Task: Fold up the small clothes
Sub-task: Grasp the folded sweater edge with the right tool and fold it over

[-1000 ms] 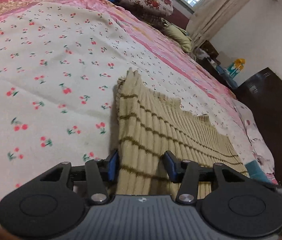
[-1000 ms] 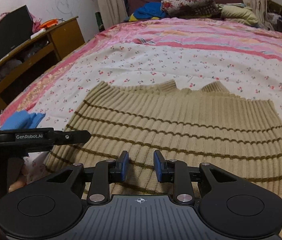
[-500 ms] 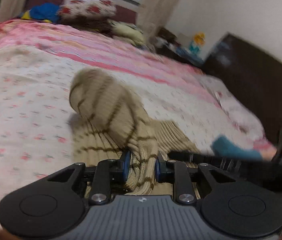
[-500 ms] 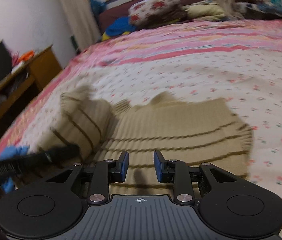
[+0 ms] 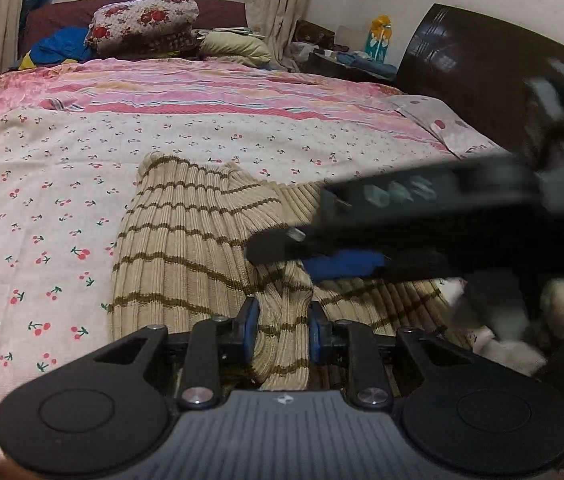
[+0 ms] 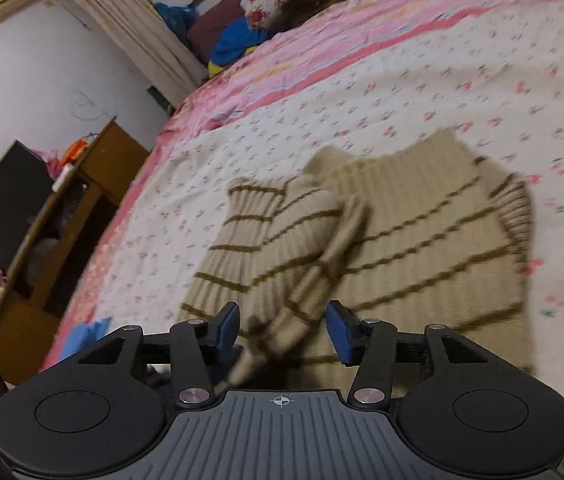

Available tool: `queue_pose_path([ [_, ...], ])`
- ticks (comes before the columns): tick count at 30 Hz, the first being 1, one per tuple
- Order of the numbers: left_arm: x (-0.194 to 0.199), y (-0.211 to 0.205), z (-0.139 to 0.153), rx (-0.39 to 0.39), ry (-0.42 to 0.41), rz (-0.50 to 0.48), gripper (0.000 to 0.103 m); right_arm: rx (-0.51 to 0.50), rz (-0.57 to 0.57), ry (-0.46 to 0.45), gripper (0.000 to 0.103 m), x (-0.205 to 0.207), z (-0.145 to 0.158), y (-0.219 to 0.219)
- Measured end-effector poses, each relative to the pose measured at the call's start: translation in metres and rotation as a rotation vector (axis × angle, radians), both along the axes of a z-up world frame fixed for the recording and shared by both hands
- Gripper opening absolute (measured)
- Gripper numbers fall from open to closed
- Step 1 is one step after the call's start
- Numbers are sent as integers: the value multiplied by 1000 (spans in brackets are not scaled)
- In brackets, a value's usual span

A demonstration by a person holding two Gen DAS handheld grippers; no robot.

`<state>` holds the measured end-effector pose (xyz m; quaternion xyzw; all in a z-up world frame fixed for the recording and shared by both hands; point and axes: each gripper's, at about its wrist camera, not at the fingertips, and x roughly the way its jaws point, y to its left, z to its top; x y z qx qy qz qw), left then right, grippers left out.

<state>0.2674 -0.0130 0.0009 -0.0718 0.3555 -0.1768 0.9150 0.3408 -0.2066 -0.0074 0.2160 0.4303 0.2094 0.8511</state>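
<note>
A beige knit sweater (image 5: 186,240) with brown stripes lies on the bed. My left gripper (image 5: 282,330) is shut on a bunched fold of it, and that side is lifted over the rest. In the right wrist view the sweater (image 6: 422,220) lies half doubled, its raised fold running down toward my right gripper (image 6: 282,330). That gripper's jaws are opening. The fabric lies between them, but the pads stand clear of it. In the left wrist view the right gripper's fingers (image 5: 346,264) cross, blurred, just above the sweater's right part.
The bed carries a white cherry-print sheet (image 5: 42,200) and a pink striped quilt (image 5: 202,88), with pillows (image 5: 142,24) at the far end. A dark headboard (image 5: 482,80) stands to the right. A wooden desk (image 6: 82,200) flanks the bed's left edge, with a blue cloth (image 6: 90,332) near it.
My left gripper shut on the sweater's left edge and carried it up and over toward the right. The right jaws widened. Both views have rolled.
</note>
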Motion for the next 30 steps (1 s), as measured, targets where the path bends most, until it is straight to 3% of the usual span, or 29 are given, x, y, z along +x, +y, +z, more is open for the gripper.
queue_pose_path([
  [4, -9, 1, 4, 14, -11, -6, 33, -67, -2, 20, 48, 17, -4, 16],
  [6, -18, 9, 9, 14, -13, -5, 35, -98, 6, 5, 33, 17, -3, 17],
  [8, -32, 17, 16, 41, -35, -5, 36, -105, 10, -3, 26, 16, 0, 17],
  [12, -61, 33, 25, 105, -78, 13, 49, -92, 1, -6, 19, 14, -1, 12],
  [19, -87, 39, 4, 209, -63, -32, 53, -101, 7, -8, 18, 13, 4, 13],
  [30, -85, 6, 7, 310, -209, 10, 52, -117, 13, 3, 24, 17, 5, 16],
])
